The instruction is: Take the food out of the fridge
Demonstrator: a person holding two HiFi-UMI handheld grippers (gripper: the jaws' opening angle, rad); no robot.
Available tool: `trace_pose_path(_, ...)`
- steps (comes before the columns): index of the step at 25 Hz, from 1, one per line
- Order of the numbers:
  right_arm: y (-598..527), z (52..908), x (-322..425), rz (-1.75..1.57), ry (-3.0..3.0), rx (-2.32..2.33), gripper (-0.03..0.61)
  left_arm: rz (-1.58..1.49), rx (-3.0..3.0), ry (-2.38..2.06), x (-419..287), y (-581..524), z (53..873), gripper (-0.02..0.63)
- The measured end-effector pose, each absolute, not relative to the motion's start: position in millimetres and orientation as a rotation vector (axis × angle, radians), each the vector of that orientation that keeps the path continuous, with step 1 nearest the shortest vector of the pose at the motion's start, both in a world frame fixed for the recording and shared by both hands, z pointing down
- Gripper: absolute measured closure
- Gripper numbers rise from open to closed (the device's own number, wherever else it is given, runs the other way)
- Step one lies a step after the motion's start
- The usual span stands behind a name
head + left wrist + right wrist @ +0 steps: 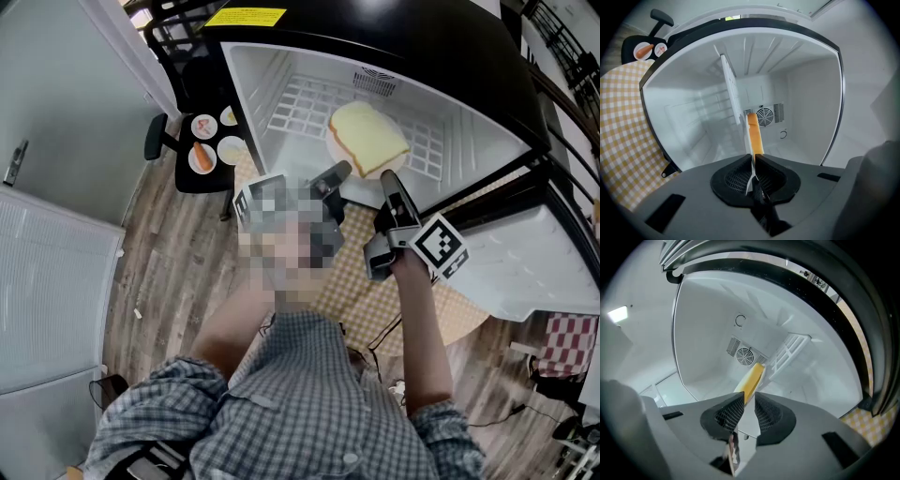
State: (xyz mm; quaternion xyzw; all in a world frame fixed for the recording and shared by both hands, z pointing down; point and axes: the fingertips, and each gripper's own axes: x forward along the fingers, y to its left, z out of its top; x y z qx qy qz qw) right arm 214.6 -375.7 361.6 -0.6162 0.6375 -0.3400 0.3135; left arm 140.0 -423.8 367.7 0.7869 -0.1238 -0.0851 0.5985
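A slice of bread (367, 137) lies on a white plate (360, 193) inside the open fridge (251, 84), over its wire shelf (305, 105). My left gripper (335, 176) is shut on the plate's near rim from the left. My right gripper (388, 184) is shut on the same rim from the right. In the left gripper view the gripper (753, 158) pinches the thin plate (750, 176), with the bread (753, 133) edge-on beyond. In the right gripper view the gripper (749, 401) clamps the plate (749, 425), the bread (751, 377) just past its tips.
A black chair (204, 180) at the left carries small plates of food (202, 156). A yellow checkered cloth (375, 300) lies under the fridge front. The fridge door (534, 267) hangs open at the right. A white appliance (47, 281) stands at the far left.
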Motion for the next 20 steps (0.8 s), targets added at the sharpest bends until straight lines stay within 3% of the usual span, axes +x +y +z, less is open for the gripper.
trace_pose_path(20,-340,373,191,-0.935,1.743,-1.606,0.517,-0.22,1.914,-0.357,115,-387,370,0.586)
